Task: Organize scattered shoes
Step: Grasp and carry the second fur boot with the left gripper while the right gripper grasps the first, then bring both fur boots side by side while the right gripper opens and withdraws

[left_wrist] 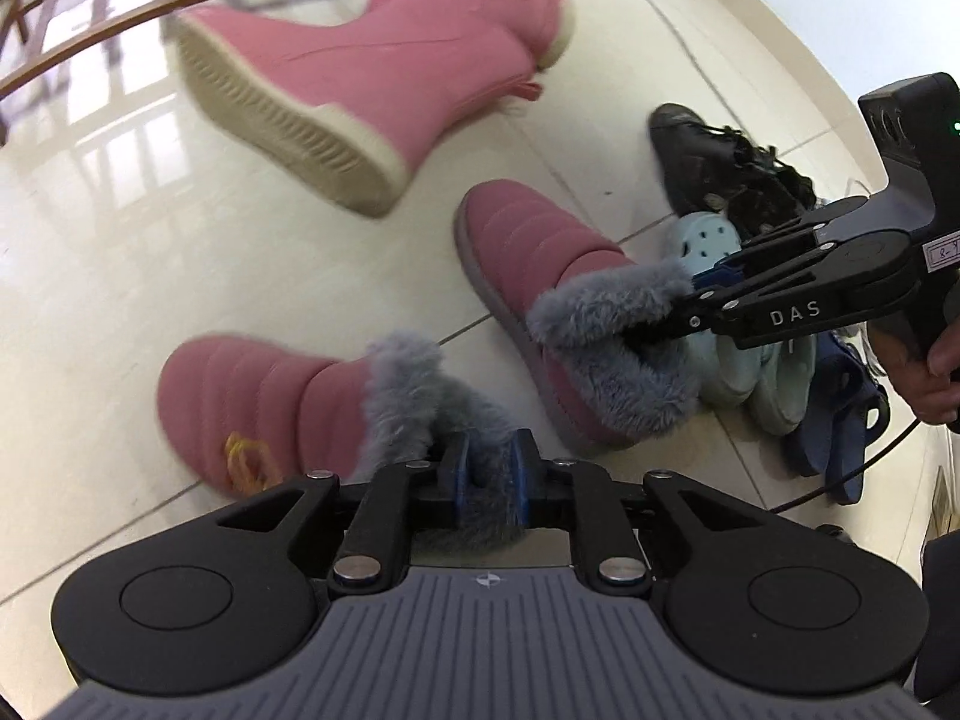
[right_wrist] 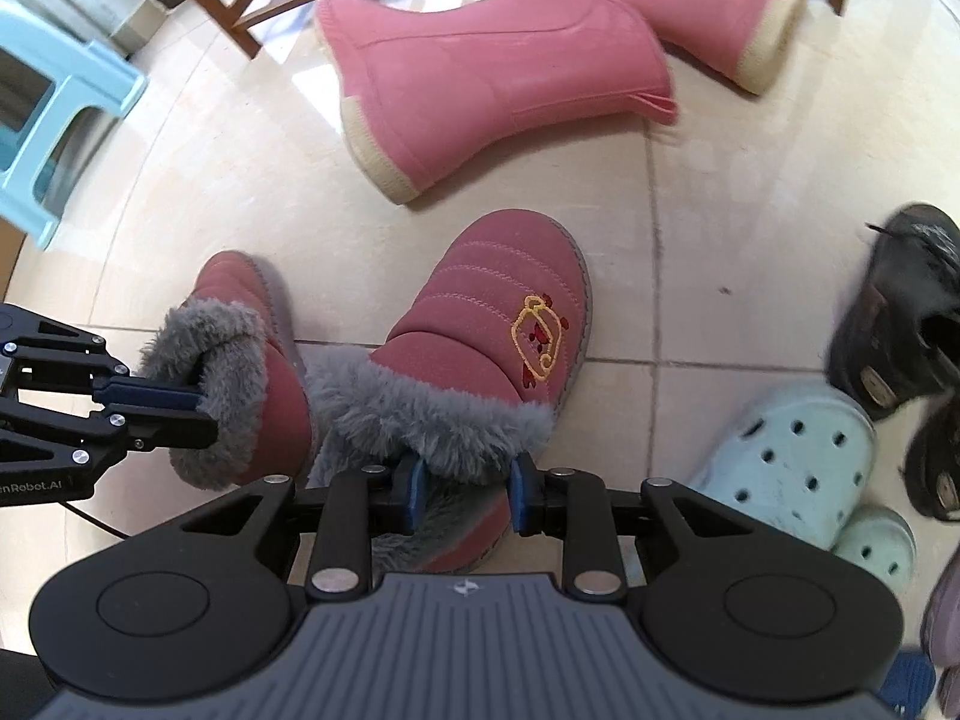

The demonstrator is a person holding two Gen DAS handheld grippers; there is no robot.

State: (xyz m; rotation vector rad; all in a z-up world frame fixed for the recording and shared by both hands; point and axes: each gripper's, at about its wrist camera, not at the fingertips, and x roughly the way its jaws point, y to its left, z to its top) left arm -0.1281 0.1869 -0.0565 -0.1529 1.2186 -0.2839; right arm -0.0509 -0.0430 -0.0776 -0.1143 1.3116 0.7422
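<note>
Clamping grey fur cuff of one pink quilted bootie (left_wrist: 252, 402), left gripper (left_wrist: 489, 468), right gripper (right_wrist: 465, 492) closed on fur cuff of second bootie (right_wrist: 498, 324), both on tiled floor (left_wrist: 90, 276), mint clogs (right_wrist: 792, 462) beside, pink tall boots (right_wrist: 480, 78) beyond.

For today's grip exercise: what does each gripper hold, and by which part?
Left gripper: a dark pink fur-lined slipper boot, pinched at its grey fur cuff. Right gripper: the matching boot, also by its fur collar.
</note>
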